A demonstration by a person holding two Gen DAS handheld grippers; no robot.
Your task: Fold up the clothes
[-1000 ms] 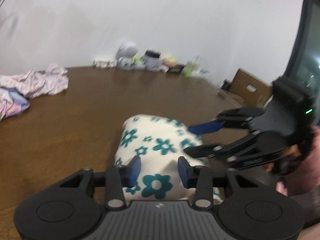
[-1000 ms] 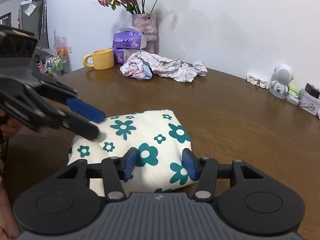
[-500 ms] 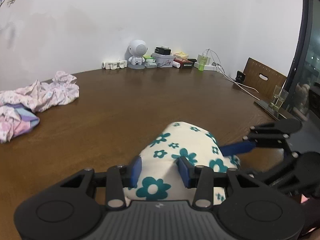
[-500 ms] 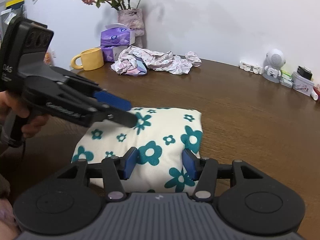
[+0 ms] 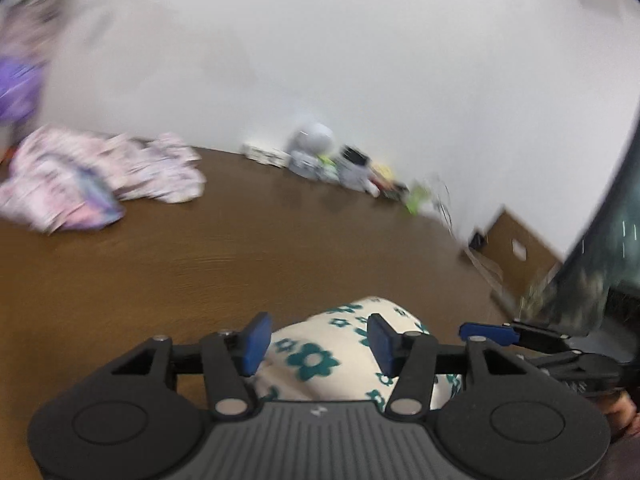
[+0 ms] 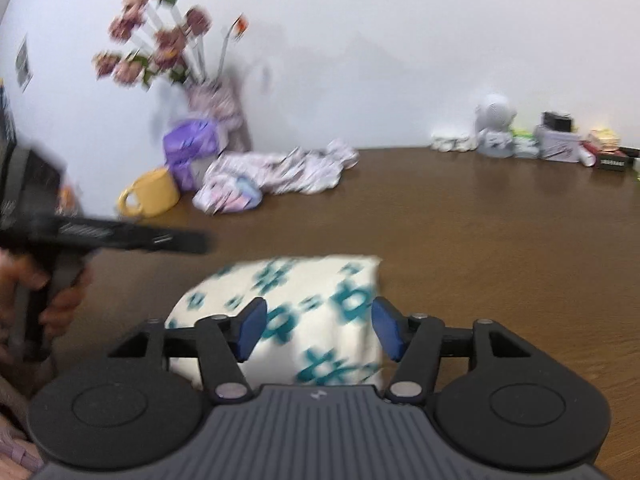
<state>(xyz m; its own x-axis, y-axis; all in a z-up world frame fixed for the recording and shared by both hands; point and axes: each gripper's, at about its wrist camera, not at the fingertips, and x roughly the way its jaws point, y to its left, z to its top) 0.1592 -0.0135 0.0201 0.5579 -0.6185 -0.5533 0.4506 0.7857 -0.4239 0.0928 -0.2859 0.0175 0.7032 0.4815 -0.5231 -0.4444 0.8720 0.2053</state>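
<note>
Left wrist view, blurred: left gripper at bottom centre, blue pads spread apart, nothing between them. Folded cream cloth with teal flowers lies on the brown table just beyond and below the fingertips, low centre of frame, partly hidden behind the gripper body. Right gripper enters at lower right, one blue pad reaching toward the cloth's right edge; contact cannot be judged. Crumpled pink-white garment sits at far left, well apart from the folded cloth. White round gadget and small clutter line the wall at centre. Right wrist view, also blurred: right gripper at bottom centre, pads wide apart and empty, the folded cloth lying flat just ahead between and under the fingers. Left gripper at mid left, held in a hand, above the cloth's left side. Yellow mug, purple pack and flower vase at upper left.
</note>
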